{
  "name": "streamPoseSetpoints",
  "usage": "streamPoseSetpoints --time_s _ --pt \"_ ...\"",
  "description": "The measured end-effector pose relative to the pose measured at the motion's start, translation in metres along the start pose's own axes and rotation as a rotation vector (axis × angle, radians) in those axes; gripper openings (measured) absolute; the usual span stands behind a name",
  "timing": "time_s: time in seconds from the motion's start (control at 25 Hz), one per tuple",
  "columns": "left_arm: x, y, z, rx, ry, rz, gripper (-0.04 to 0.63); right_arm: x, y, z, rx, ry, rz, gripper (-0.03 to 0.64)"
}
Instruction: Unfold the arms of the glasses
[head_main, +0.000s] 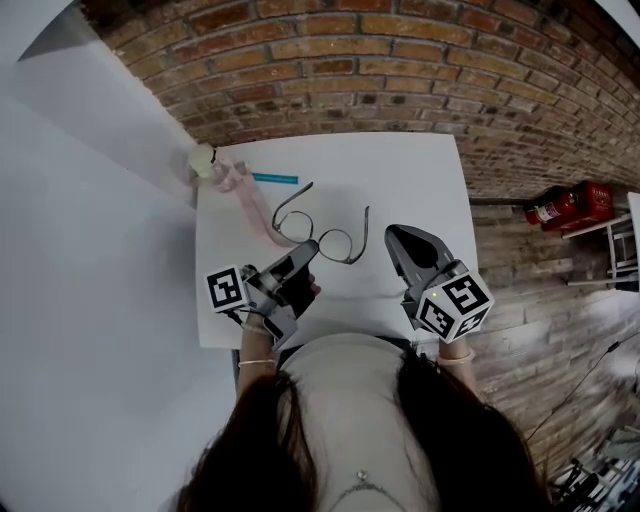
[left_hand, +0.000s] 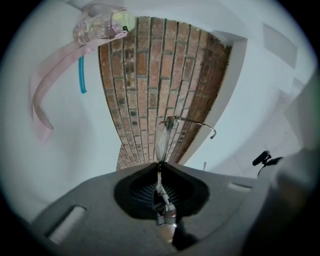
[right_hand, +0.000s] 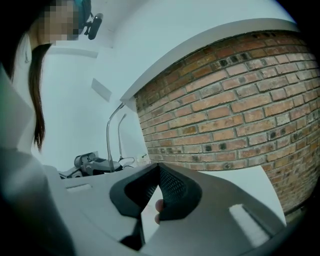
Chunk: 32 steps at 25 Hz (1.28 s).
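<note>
My left gripper (head_main: 308, 250) clamped on glasses (head_main: 336, 244) rim, both arms out. My right gripper (head_main: 393, 233) jaws together, empty, near glasses.

Your thin dark wire-rimmed glasses with round lenses (head_main: 322, 238) are pinched at the near rim in your left gripper (head_main: 308, 250), over the white tabletop (head_main: 420, 180). Both slim arms are swung open, with the hooked tips pointing away from you.
</note>
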<state>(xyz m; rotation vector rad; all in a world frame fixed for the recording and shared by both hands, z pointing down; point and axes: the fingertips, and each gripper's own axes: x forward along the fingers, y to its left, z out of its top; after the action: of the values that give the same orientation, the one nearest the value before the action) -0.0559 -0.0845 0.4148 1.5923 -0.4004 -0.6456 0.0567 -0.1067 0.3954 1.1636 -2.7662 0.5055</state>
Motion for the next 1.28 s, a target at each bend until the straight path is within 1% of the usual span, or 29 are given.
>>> streamPoseSetpoints --time_s 0.28,0.72,0.96,1.28 --pt "-0.003 -0.003 -0.005 -0.002 0.004 0.000 0.021 -0.002 0.000 -0.008 -0.011 0.034 -0.025 0.005" --pt "-0.007 -0.012 -0.016 0.001 0.025 -0.005 0.021 -0.011 0.013 -0.016 -0.023 0.067 -0.021 0.003" --pt "-0.010 -0.013 -0.021 -0.005 0.025 -0.007 0.021 -0.017 0.016 -0.022 -0.019 0.075 -0.032 0.003" --pt "-0.012 -0.009 -0.028 -0.008 0.025 -0.011 0.021 -0.019 0.023 -0.027 -0.026 0.089 -0.016 0.003"
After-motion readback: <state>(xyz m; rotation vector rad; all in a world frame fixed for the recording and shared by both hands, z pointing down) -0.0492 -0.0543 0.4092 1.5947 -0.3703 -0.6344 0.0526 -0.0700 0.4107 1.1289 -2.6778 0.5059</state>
